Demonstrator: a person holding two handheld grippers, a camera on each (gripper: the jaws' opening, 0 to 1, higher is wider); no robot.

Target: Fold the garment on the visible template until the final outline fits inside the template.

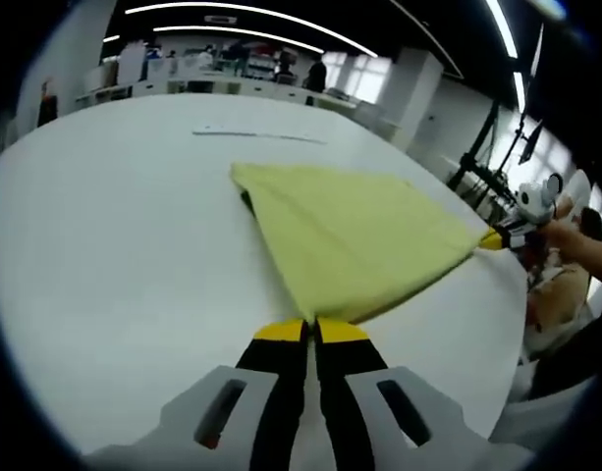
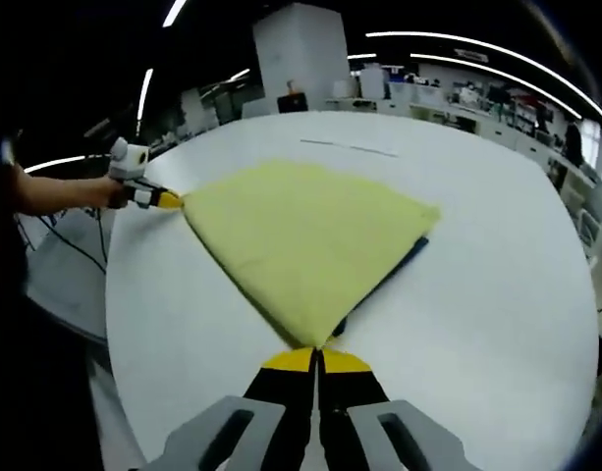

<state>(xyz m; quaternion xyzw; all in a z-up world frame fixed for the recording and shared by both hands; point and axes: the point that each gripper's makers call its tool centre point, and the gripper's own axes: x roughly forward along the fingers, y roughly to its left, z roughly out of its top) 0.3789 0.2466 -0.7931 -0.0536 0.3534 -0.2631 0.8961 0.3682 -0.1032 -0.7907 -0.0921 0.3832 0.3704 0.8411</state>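
Left tongs [image 1: 311,329]: closed on a corner of the yellow garment [image 1: 355,235].
Right tongs [image 2: 318,355]: closed on another corner.
Progress: partly folded, stretched over the desk [image 1: 114,245] — more folds likely left.

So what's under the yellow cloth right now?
A dark edge peeks out under the cloth at its far side, possibly the template; the rest is covered. Around it lies the white table. Both grippers pinch cloth corners.

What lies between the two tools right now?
The yellow garment spans the whole stretch: the right tool pinches one corner, the left tool the other, seen in the right gripper view.
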